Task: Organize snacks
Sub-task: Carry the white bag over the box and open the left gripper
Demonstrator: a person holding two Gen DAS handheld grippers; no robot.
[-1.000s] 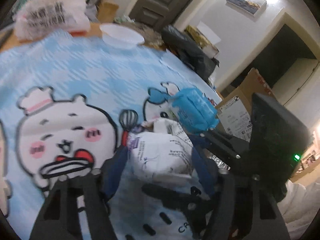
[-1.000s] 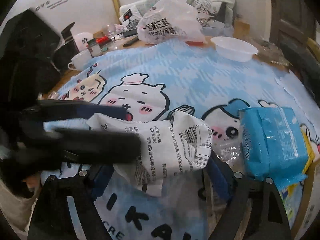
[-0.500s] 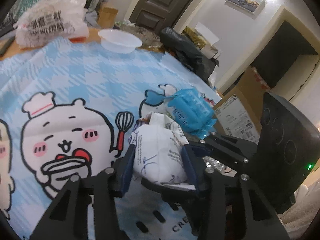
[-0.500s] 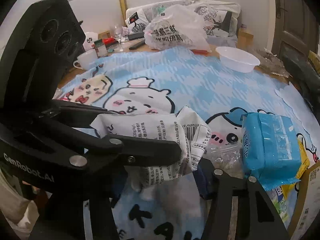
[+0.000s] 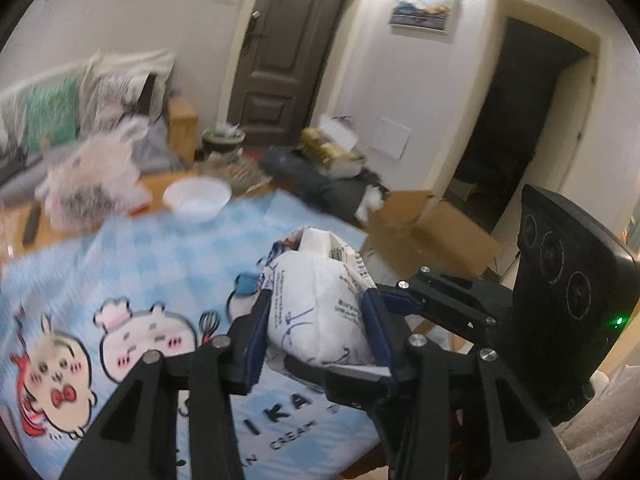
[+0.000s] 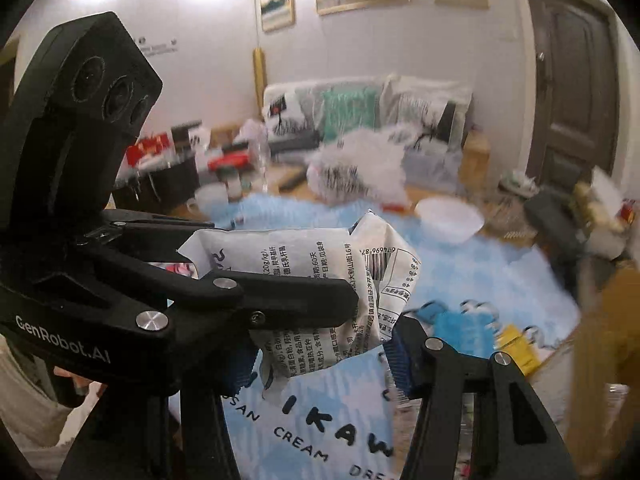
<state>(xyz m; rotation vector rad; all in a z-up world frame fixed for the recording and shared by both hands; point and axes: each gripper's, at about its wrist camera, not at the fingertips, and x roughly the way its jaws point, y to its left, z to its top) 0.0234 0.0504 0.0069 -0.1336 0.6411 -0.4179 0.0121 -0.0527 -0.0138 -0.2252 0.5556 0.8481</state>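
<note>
Left wrist view has my left hand-held gripper [image 5: 318,320] clamped on the white snack bag [image 5: 320,300], blue pads pressing both its sides, and the bag is up off the bench [image 5: 140,256]. Bag's puffy, printed text all over, top end crumpled. Cloth on the bench is blue check with cartoon characters. Further back there's a white bowl [image 5: 197,199] and a blurry plastic bag [image 5: 92,184] near the far edge. An open cardboard box [image 5: 428,228] sits on the floor past the bench.

From the right wrist view, my right hand-held gripper [image 6: 320,356] sits spread apart under the snack bag's lower edge. The right pad [image 6: 400,360] sits just beside the bag's corner; honestly can't tell if it touches. The left one crosses in front from the left, squeezing the bag. A blue pack [image 6: 460,324] lies on the cloth off to the right with something yellow [image 6: 516,344] beside it, all pretty smeared.
</note>
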